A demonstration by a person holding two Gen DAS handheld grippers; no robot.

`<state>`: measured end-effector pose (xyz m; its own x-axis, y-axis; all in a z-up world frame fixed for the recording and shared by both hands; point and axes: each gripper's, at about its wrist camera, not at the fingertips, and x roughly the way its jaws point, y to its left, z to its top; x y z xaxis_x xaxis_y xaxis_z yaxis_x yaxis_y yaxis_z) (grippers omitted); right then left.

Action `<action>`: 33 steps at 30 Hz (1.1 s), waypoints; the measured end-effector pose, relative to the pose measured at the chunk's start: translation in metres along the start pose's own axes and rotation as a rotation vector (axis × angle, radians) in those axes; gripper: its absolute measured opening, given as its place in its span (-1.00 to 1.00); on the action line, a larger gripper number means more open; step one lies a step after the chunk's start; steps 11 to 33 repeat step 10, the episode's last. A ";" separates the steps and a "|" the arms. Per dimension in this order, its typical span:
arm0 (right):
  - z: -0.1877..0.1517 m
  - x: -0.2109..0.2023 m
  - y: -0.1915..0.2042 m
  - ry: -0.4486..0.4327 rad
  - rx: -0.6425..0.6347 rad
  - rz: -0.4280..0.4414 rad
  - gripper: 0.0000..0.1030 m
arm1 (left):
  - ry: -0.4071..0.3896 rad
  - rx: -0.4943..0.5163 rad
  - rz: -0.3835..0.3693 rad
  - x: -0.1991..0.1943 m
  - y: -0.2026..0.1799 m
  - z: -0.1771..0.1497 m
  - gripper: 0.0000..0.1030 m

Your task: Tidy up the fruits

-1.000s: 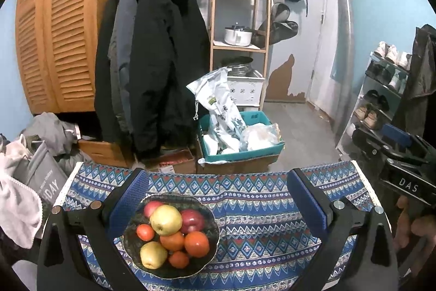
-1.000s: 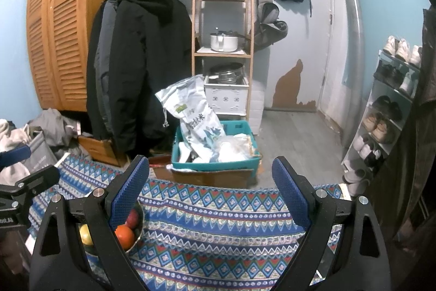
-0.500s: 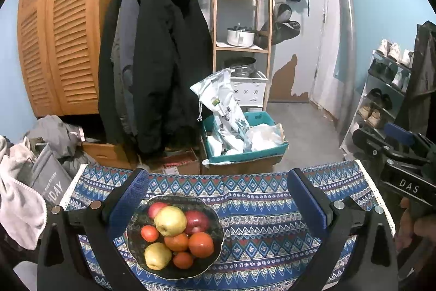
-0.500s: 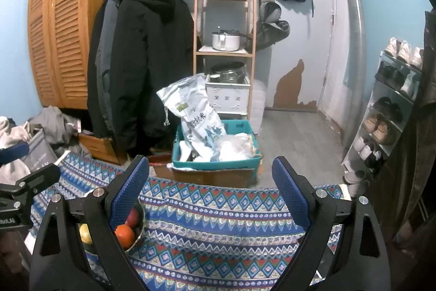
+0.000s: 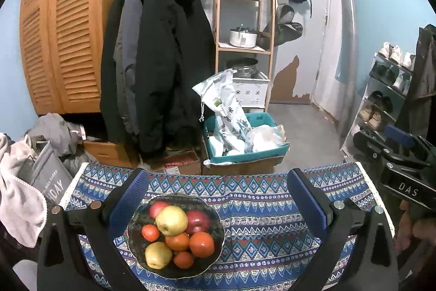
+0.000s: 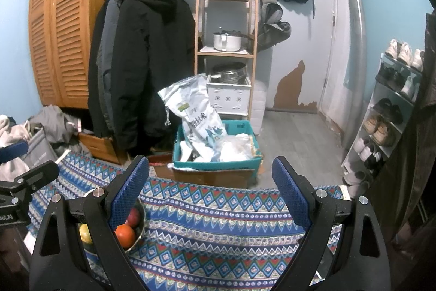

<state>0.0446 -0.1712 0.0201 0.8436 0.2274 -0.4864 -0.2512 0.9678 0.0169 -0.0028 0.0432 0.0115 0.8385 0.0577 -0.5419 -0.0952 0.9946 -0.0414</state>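
Fruits piled in bowl; left gripper, right gripper spread, empty ("DAS" label).

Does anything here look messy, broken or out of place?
The fruit bowl looks tidy, nothing spilled on the patterned cloth. The oddities are behind it: paint has peeled off the wall beside the door, and a white sack leans crookedly out of the teal crate.

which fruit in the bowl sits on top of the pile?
The larger yellow-green apple, at the middle of the bowl. It rests on the red and orange fruit around it; the other yellow one lies low at the near rim.
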 end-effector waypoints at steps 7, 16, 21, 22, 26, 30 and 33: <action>0.000 0.000 0.000 0.000 0.000 0.001 0.76 | 0.002 -0.012 0.003 0.000 0.002 0.001 0.98; 0.000 0.000 0.000 0.002 -0.002 0.002 0.76 | 0.006 -0.011 0.007 0.001 0.002 0.001 0.98; 0.000 0.000 0.000 0.002 -0.002 0.002 0.76 | 0.006 -0.011 0.007 0.001 0.002 0.001 0.98; 0.000 0.000 0.000 0.002 -0.002 0.002 0.76 | 0.006 -0.011 0.007 0.001 0.002 0.001 0.98; 0.000 0.000 0.000 0.002 -0.002 0.002 0.76 | 0.006 -0.011 0.007 0.001 0.002 0.001 0.98; 0.000 0.000 0.000 0.002 -0.002 0.002 0.76 | 0.006 -0.011 0.007 0.001 0.002 0.001 0.98; 0.000 0.000 0.000 0.002 -0.002 0.002 0.76 | 0.006 -0.011 0.007 0.001 0.002 0.001 0.98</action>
